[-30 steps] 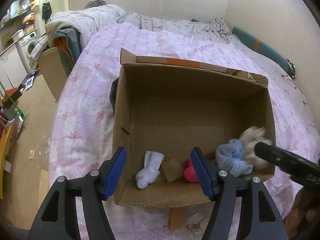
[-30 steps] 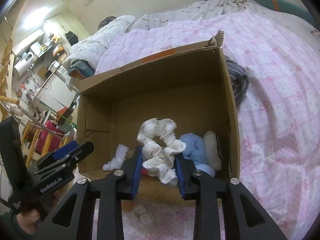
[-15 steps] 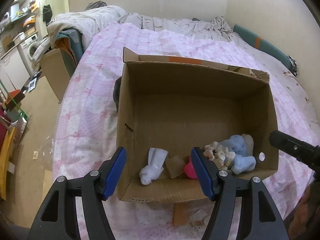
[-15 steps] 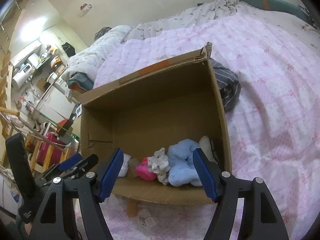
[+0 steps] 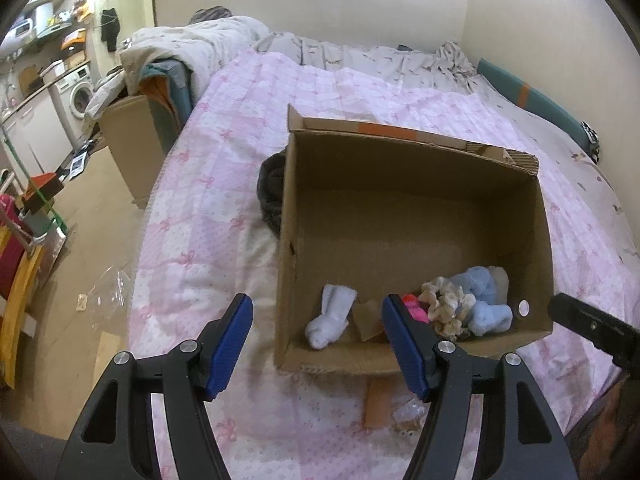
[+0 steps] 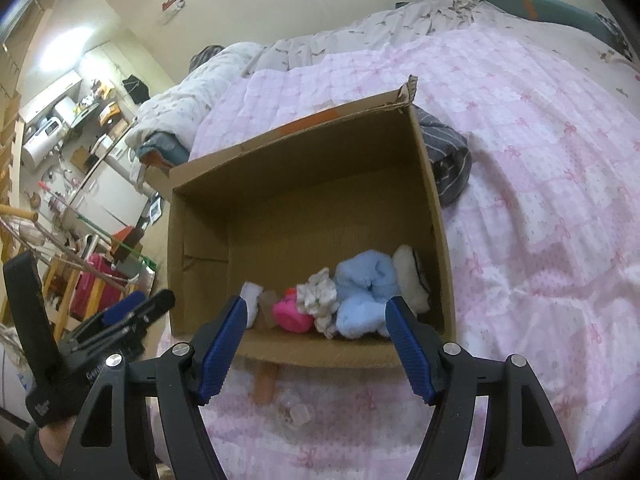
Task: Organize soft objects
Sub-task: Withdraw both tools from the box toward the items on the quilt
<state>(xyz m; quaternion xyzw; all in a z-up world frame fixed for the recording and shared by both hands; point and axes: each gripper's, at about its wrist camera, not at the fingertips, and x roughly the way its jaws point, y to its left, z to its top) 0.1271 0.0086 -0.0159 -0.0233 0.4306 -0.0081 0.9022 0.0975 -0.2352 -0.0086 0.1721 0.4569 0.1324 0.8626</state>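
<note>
— Five soft things lie along the near wall of the cardboard box (image 6: 436,216) on the bed: white sock (image 6: 252,304), pink ball (image 6: 292,314), cream scrunchie (image 6: 320,294), blue cloth (image 6: 366,292), cream plush (image 6: 408,280).

— Grippers?

— Left gripper (image 5: 320,344) and right gripper (image 6: 314,344): jaws apart, holding nothing.

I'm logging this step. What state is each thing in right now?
box: open, upright on the bed
scrunchie: loose in the box, ungripped
blue cloth: bunched, in the box
pink item: in the box
white sock: in the box, apart from the pile
left tongs: open, empty
right tongs: just opened, empty
</note>
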